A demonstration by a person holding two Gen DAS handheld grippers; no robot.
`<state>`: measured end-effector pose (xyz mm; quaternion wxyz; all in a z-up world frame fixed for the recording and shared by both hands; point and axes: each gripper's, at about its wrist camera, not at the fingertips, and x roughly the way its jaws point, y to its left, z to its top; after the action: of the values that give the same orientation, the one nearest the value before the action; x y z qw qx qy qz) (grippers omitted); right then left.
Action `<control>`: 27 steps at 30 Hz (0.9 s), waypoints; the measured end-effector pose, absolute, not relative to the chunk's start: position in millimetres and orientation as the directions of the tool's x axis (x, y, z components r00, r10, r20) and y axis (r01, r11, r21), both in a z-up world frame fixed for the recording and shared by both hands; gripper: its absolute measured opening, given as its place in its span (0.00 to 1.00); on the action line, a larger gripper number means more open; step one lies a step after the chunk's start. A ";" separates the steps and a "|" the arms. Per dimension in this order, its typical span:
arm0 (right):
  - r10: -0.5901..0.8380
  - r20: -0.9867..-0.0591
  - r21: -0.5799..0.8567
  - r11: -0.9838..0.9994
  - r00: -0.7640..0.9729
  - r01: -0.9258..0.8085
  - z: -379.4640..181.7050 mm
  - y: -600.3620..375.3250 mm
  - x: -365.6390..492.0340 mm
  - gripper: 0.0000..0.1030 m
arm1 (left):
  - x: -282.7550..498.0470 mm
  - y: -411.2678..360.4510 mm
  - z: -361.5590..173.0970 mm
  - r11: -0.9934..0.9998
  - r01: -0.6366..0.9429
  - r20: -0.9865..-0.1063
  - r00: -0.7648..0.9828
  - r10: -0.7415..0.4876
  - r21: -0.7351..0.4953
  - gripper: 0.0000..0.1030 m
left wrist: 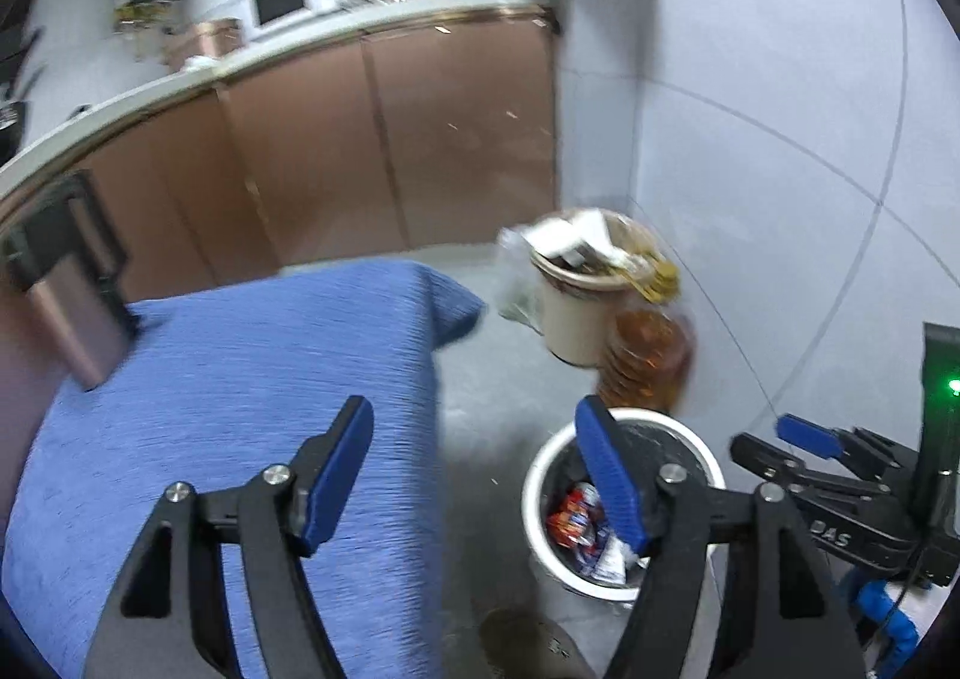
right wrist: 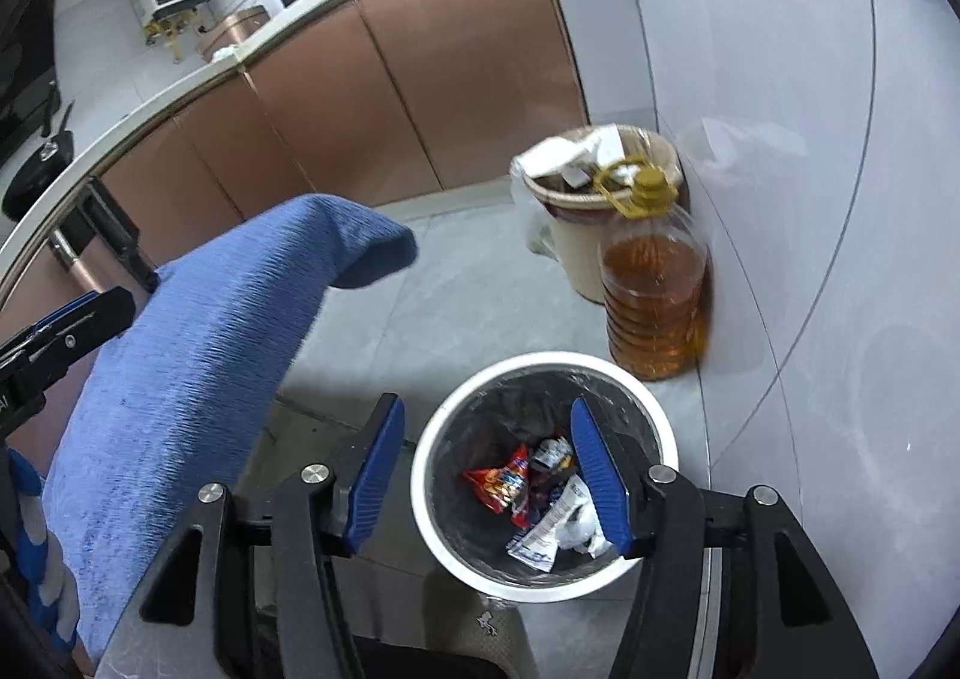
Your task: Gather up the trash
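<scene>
Blue-padded right tongs (right wrist: 487,475) hang spread w/ nothing between them above the white bin (right wrist: 432,505), where red snack wrappers (right wrist: 501,484) and crumpled paper already lie. Left tongs (left wrist: 474,475) also spread, empty, over the blue cloth (left wrist: 240,379) edge. Drop looks done; no other loose trash visible, so prob. near finished.

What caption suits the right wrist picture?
Open right gripper above white bin holding snack wrappers, oil bottle behind.
</scene>
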<state>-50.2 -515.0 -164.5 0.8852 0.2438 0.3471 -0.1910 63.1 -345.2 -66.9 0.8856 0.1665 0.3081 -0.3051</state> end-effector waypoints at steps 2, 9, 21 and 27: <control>-0.168 -0.694 0.296 0.819 0.700 0.491 -152.8 -505.6 -48.6 0.59 | 63.2 -325.5 -56.5 0.792 0.601 -0.627 0.660 -0.413 0.111 0.69; -0.138 -0.636 0.257 0.890 0.759 0.377 -104.8 -451.1 -30.6 0.76 | 67.7 -258.8 -29.1 0.887 0.452 -0.588 0.745 -0.315 0.098 0.71; -0.093 -0.521 0.138 0.972 0.849 0.191 -28.7 -352.4 -6.6 0.98 | 49.3 -161.1 8.7 0.962 0.255 -0.489 0.854 -0.178 0.096 0.76; -0.089 -0.497 0.083 0.985 0.863 0.150 -12.6 -319.9 -5.0 1.00 | 40.7 -125.5 19.6 0.984 0.148 -0.439 0.894 -0.090 0.101 0.82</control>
<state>-5.0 -319.9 -12.6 0.9633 0.0594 0.2542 -0.0621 40.7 -125.5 19.6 0.9709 0.0660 0.2222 -0.0612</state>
